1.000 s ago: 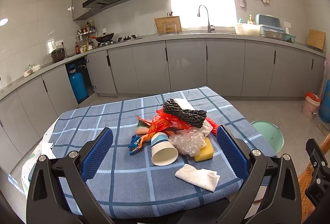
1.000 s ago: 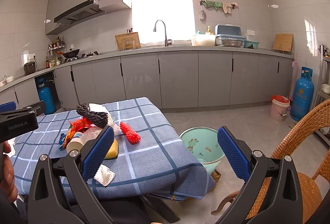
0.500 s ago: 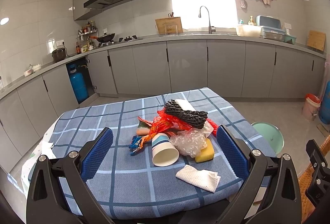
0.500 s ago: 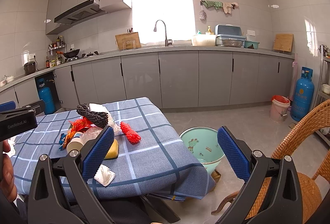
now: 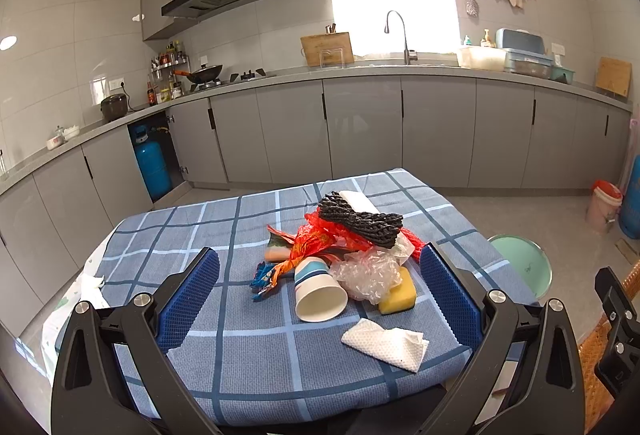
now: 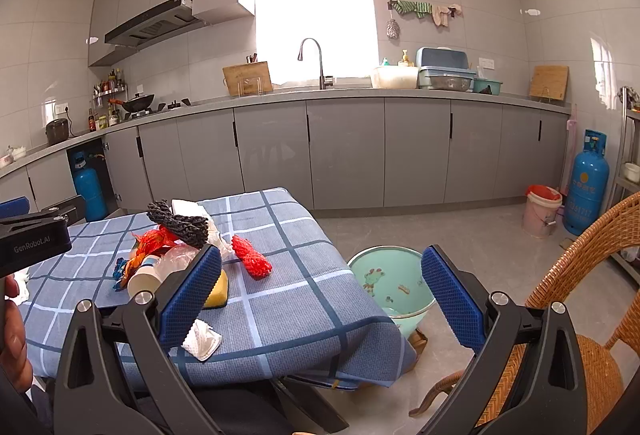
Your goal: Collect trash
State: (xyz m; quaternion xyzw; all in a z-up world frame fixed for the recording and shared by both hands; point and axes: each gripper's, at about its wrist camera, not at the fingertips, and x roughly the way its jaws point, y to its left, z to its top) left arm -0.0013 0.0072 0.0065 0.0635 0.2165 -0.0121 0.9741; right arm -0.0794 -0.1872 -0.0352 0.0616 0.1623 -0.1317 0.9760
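Observation:
A heap of trash lies on the blue checked tablecloth [image 5: 172, 235]: a tipped paper cup [image 5: 318, 291], crumpled clear plastic [image 5: 368, 275], a yellow sponge [image 5: 400, 295], red-orange wrappers [image 5: 316, 239], black foam netting [image 5: 360, 221] and a white tissue [image 5: 386, 343] near the front edge. A red net [image 6: 251, 257] rests apart to the right. My left gripper [image 5: 320, 291] hovers open in front of the heap, holding nothing. My right gripper [image 6: 320, 291] is open too, over the table's right corner. A mint-green bin [image 6: 390, 283] stands on the floor beside the table.
Grey kitchen cabinets [image 6: 344, 151] and a counter with a sink run along the back. A wicker chair [image 6: 580, 315] is at the right. A blue gas cylinder [image 6: 586, 187] and a pink bucket [image 6: 542, 209] stand near the far right wall. A hand [image 6: 12, 331] shows at the left edge.

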